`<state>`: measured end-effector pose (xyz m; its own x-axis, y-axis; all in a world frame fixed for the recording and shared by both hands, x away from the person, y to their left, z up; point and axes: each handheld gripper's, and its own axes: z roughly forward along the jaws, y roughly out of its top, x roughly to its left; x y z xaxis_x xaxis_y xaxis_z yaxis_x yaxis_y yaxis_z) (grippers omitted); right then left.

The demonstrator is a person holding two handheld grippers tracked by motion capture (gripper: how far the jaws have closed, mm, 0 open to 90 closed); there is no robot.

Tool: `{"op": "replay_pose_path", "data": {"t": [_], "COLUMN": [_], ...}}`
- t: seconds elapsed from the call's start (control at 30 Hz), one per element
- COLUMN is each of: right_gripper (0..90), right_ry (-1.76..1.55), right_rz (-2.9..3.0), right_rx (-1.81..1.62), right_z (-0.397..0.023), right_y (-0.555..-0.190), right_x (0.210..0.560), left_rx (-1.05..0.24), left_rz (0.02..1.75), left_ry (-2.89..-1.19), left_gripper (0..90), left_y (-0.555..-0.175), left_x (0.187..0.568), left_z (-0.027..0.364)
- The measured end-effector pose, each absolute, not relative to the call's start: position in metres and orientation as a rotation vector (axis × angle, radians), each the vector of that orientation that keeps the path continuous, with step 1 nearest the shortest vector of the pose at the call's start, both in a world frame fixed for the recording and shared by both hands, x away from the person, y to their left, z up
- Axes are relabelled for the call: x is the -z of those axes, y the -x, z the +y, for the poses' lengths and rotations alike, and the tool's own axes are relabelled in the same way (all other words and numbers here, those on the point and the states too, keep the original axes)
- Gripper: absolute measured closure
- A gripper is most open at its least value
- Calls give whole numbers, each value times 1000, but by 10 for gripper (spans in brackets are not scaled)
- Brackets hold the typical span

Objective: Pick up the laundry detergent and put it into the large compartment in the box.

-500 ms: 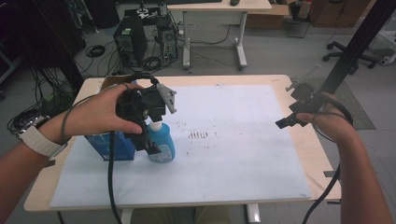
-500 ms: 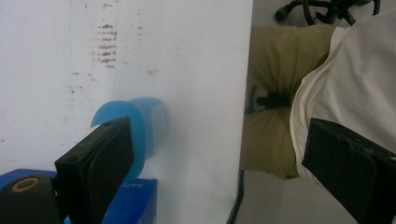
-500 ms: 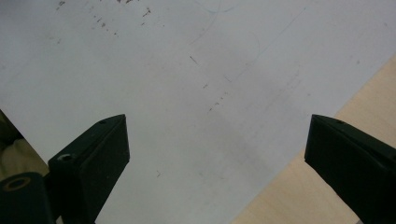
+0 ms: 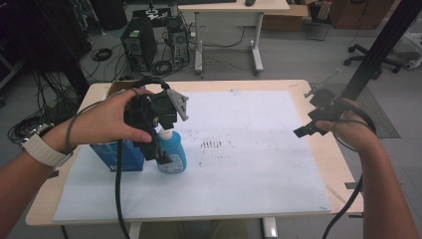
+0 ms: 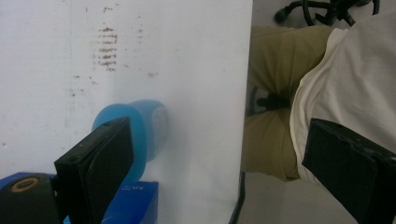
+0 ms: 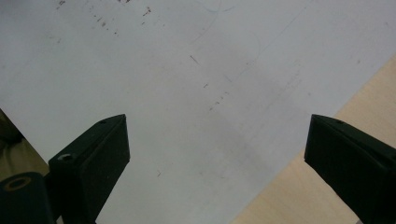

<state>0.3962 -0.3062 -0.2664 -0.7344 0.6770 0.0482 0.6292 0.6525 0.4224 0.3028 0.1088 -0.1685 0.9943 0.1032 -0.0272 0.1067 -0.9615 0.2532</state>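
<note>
Wood-topped table [image 4: 318,149] comes first for us, a light rectangle almost wholly covered by a large white paper sheet [image 4: 249,169] that carries a patch of dark smudges [image 4: 211,144] near its middle. At the left side of the sheet stands a blue cardboard box [image 4: 117,155], and touching its right side is a translucent blue plastic bottle with a white pump top [image 4: 172,152], upright.

We hold the left gripper [image 4: 164,149] above that bottle, pointing down at it. In the left gripper view its jaws stand wide apart, released, with the bottle [image 5: 147,130] just beyond the left jaw and nothing between them; past the sheet's near edge we see our own khaki trousers and pale shirt. The right gripper [image 4: 311,127] hangs over the right edge of the table, well apart from the bottle. In the right gripper view its jaws are likewise spread, and between them lie bare paper and a corner of wood.

We judge the work to be at its start: the left gripper has been brought over the bottle but has no hold on it, and bottle and box both rest on the sheet. What is left, as we read it, is to lower the jaws around the bottle, close them and lift; the right hand has no part yet.

On writing: pale lettering shows on the box [image 5: 135,203] in the left gripper view, seemingly ending in "OX", too blurred for us to read further. No label on the bottle is legible.
</note>
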Motion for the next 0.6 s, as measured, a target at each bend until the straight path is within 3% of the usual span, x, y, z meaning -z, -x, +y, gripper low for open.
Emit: {"op": "replay_pose_path", "data": {"t": [0.6], "right_gripper": [69], "right_ry": [-1088], "right_rz": [2750], "right_rx": [-637], "right_z": [-306], "right_y": [-395], "right_x": [265], "left_rx": [12], "left_rz": [138], "left_ry": [-2884], "left_gripper": [90], "left_y": [-302], "left_x": [166], "left_z": [110]}}
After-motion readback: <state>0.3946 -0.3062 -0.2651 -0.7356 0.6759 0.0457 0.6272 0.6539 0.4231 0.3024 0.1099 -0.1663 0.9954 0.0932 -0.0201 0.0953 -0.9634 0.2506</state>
